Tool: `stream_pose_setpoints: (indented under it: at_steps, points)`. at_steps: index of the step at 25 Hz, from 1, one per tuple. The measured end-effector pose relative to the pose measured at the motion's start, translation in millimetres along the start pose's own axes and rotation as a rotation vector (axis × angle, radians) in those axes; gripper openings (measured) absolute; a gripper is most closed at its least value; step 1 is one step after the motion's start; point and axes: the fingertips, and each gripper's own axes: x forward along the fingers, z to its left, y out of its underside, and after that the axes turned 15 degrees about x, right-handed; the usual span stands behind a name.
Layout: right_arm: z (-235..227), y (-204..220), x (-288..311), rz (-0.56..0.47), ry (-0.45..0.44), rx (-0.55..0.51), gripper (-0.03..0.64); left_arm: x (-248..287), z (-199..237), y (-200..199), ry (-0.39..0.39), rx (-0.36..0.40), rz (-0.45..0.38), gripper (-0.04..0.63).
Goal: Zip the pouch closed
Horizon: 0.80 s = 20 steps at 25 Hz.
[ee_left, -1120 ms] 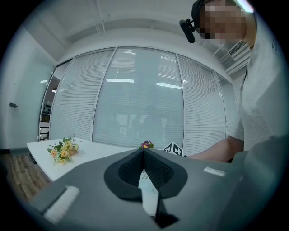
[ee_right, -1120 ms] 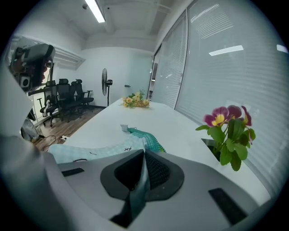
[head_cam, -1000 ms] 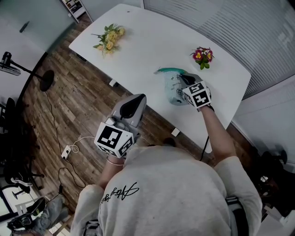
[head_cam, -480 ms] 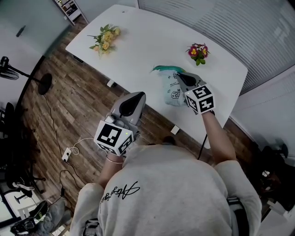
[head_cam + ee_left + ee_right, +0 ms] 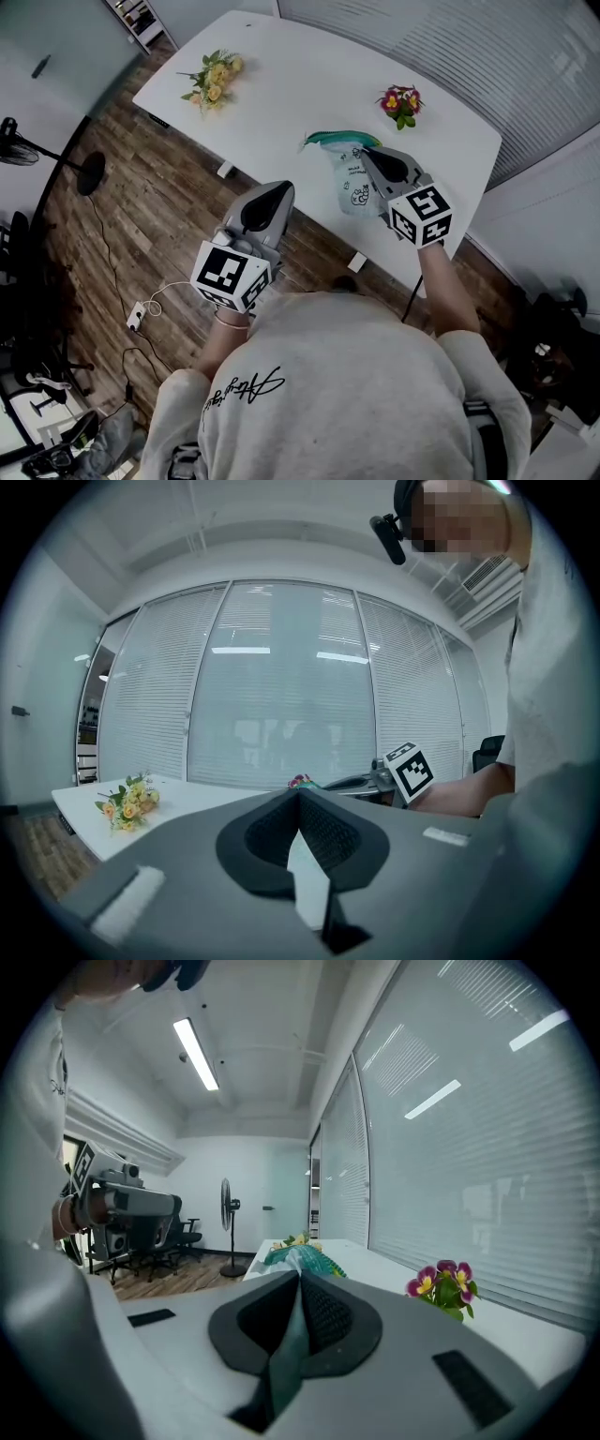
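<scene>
Head view: we look down on a long white worktop [image 5: 281, 84] standing on a wood-plank floor [image 5: 141, 216], with slatted blinds [image 5: 450, 47] running along its far side. A person [image 5: 328, 394] in a pale sweatshirt stands at the near edge with a claw in each hand.

The left claw [image 5: 279, 189] hangs over the floor just off the worktop's edge, well apart from the pouch [image 5: 349, 183]. Seen in the left gripper view, its jaws are pressed together with nothing between them.

The right claw [image 5: 368, 153] reaches over the worktop near its right end. In the right gripper view we see its jaws clamped on the pouch's teal top edge, which runs on ahead of them. The pouch's pale printed body lies toward the person, below that teal band. We cannot tell whether its lower end touches the worktop.

A bunch of yellow flowers [image 5: 217, 80] lies at the worktop's far left, and a smaller bunch of purple flowers [image 5: 400, 101] sits just beyond the pouch. A standing fan [image 5: 226, 1227] shows across the room, and a white power strip [image 5: 136, 307] lies on the floor by the person's left side.
</scene>
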Motion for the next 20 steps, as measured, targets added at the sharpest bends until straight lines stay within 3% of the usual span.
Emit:
stream_pose_setpoints:
  at_steps: [11,20]
  points:
    - [49,-38,-23,-0.106,-0.084,-0.018,0.009,-12,15,5,0.000,0.012,0.003,0.002]
    - [100,-49,-47,-0.182,-0.155,-0.040,0.009,-34,25,17,0.011,0.021,0.018,0.113]
